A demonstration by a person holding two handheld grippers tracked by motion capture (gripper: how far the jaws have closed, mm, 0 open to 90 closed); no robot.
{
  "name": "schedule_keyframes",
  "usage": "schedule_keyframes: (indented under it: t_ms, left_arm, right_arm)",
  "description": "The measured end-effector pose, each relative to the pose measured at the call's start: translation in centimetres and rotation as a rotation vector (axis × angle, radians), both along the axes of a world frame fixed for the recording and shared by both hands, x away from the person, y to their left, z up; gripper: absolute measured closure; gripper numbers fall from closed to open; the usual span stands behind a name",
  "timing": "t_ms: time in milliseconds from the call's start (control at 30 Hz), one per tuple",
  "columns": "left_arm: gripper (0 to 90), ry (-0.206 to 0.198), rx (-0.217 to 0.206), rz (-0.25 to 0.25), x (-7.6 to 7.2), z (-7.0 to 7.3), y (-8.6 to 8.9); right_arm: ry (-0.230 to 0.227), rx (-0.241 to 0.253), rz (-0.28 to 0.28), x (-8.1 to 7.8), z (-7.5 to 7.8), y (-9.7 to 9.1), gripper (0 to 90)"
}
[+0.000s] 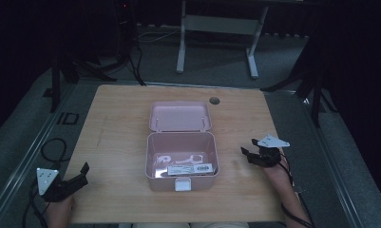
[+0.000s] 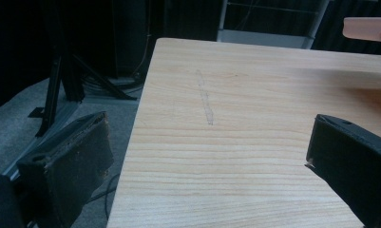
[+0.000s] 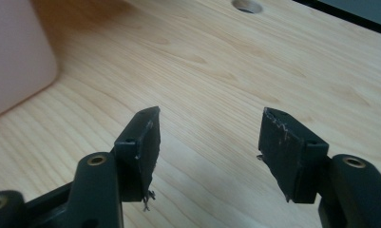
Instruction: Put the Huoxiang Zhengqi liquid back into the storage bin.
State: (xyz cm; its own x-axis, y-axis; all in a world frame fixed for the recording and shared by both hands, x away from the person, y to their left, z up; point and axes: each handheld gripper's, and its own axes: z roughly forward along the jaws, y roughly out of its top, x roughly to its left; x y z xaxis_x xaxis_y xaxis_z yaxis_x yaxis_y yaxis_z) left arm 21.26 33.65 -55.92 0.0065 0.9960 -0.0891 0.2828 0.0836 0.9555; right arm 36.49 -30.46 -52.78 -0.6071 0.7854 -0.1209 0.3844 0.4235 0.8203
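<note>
Left hand-held gripper (image 1: 81, 175) and right hand-held gripper (image 1: 247, 147): black bodies, 2 worn black pads each, grey 3-cornered top plates, trailing black cables, brass-coloured screws.

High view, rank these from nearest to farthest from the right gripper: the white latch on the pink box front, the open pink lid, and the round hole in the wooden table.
From the right gripper:
1. Open pink lid, up and to the left, about level with the latch in distance, too close to call.
2. White latch, lower left on the box front.
3. Round hole, near the table's far edge; roughly similar too.

Box (image 1: 182, 164) mid-table (image 1: 117, 142); grippers flank it – left (image 1: 80, 174), right (image 1: 247, 147)
</note>
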Motion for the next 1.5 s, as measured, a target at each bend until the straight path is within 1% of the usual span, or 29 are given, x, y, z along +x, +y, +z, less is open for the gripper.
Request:
schedule_keyframes:
  t_ms: [133, 167, 200, 267, 300, 333, 367, 400, 433, 467, 500, 567, 600, 633, 667, 700, 767, 833, 867, 967, 1067, 1133, 1200, 1267, 1300, 1333, 1400, 1433, 1500]
  left_arm:
    - [1.6, 0.001, 0.003, 0.001, 0.0, 0.0, 0.0]
    - [1.6, 0.001, 0.003, 0.001, 0.0, 0.0, 0.0]
    - [1.6, 0.001, 0.003, 0.001, 0.0, 0.0, 0.0]
    - [1.6, 0.001, 0.004, 0.001, 0.0, 0.0, 0.0]
    - [1.6, 0.001, 0.003, 0.001, 0.0, 0.0, 0.0]
    - [1.6, 0.001, 0.003, 0.001, 0.0, 0.0, 0.0]
    - [1.6, 0.001, 0.004, 0.001, 0.0, 0.0, 0.0]
    - [1.6, 0.002, 0.003, 0.001, 0.0, 0.0, 0.0]
    - [1.6, 0.001, 0.003, 0.001, 0.0, 0.0, 0.0]
    - [1.6, 0.001, 0.004, 0.001, 0.0, 0.0, 0.0]
    - [1.6, 0.001, 0.003, 0.001, 0.0, 0.0, 0.0]
    - [1.6, 0.001, 0.003, 0.001, 0.0, 0.0, 0.0]
    - [1.6, 0.001, 0.003, 0.001, 0.0, 0.0, 0.0]
    - [1.6, 0.001, 0.004, 0.000, 0.0, 0.0, 0.0]
    - [1.6, 0.001, 0.004, 0.001, 0.0, 0.0, 0.0]
    - [1.6, 0.002, 0.006, 0.000, 0.0, 0.0, 0.0]
    - [1.6, 0.002, 0.007, 0.000, 0.0, 0.0, -0.1]
    - [1.6, 0.003, 0.008, -0.001, 0.0, 0.0, -0.1]
    - [1.6, 0.002, 0.009, -0.001, 0.0, 0.0, -0.1]
    - [1.6, 0.001, 0.009, -0.001, 0.0, 0.0, -0.1]
    - [1.6, 0.001, 0.010, -0.001, 0.0, 0.0, -0.1]
    - [1.6, 0.001, 0.009, 0.000, 0.0, 0.0, -0.1]
    - [1.6, 0.000, 0.009, -0.001, 0.0, 0.0, -0.1]
    - [1.6, -0.001, 0.008, -0.001, 0.0, 0.0, -0.1]
    - [1.6, -0.003, 0.007, 0.000, 0.0, 0.0, -0.1]
    - [1.6, -0.004, 0.007, -0.001, 0.0, 0.0, -0.1]
    - [1.6, -0.004, 0.010, -0.002, 0.0, 0.0, -0.1]
    - [1.6, -0.005, 0.010, -0.001, -0.1, 0.0, -0.1]
    - [1.6, -0.006, 0.009, -0.001, -0.1, 0.0, -0.1]
  right_arm:
    - [-0.005, 0.018, -0.038, -0.3, -0.5, -0.9, 38.8]
    - [-0.011, 0.017, -0.061, -0.4, -0.6, -1.2, 38.8]
    - [-0.017, 0.022, -0.071, -0.5, -0.7, -1.4, 38.8]
    - [-0.015, 0.035, -0.096, -0.6, -0.7, -1.8, 37.1]
    - [-0.028, 0.037, -0.121, -0.7, -0.8, -2.0, 35.2]
    - [-0.032, 0.045, -0.129, -0.7, -0.8, -2.1, 32.8]
    - [-0.029, 0.054, -0.151, -0.7, -0.9, -2.3, 29.3]
    - [-0.032, 0.053, -0.167, -0.8, -1.0, -2.4, 28.4]
    - [-0.038, 0.063, -0.181, -0.9, -1.1, -2.5, 25.7]
    - [-0.037, 0.070, -0.192, -0.9, -1.1, -2.6, 22.5]
    - [-0.035, 0.075, -0.215, -0.9, -1.3, -2.7, 19.4]
    - [-0.039, 0.097, -0.237, -1.1, -1.4, -3.1, 17.5]
    - [-0.039, 0.097, -0.237, -1.1, -1.4, -3.1, 17.5]
    - [-0.039, 0.105, -0.248, -1.1, -1.5, -3.2, 15.6]
    - [-0.032, 0.121, -0.264, -1.1, -1.6, -3.5, 11.8]
    - [-0.043, 0.122, -0.281, -1.2, -1.7, -3.6, 11.9]
    - [-0.043, 0.132, -0.293, -1.3, -1.8, -3.9, 11.8]
    - [-0.042, 0.131, -0.327, -1.2, -1.9, -4.1, 11.6]
    - [-0.035, 0.141, -0.327, -1.2, -1.9, -4.3, 11.5]
    - [-0.044, 0.144, -0.325, -1.3, -1.8, -4.8, 11.4]
    - [-0.034, 0.153, -0.353, -1.4, -1.9, -5.1, 11.3]
    - [-0.016, 0.151, -0.376, -1.3, -1.9, -5.1, 11.3]
    - [-0.018, 0.150, -0.405, -1.4, -1.9, -5.2, 11.3]
    - [-0.010, 0.159, -0.437, -1.4, -1.9, -5.4, 11.3]
    - [-0.009, 0.171, -0.461, -1.4, -1.8, -5.5, 11.4]
    - [-0.003, 0.194, -0.481, -1.4, -1.9, -5.8, 11.4]
    - [0.009, 0.252, -0.501, -1.3, -1.9, -6.3, 11.9]
    - [0.012, 0.259, -0.522, -1.3, -2.0, -6.5, 11.9]
    - [0.024, 0.247, -0.537, -1.2, -2.0, -6.5, 11.9]
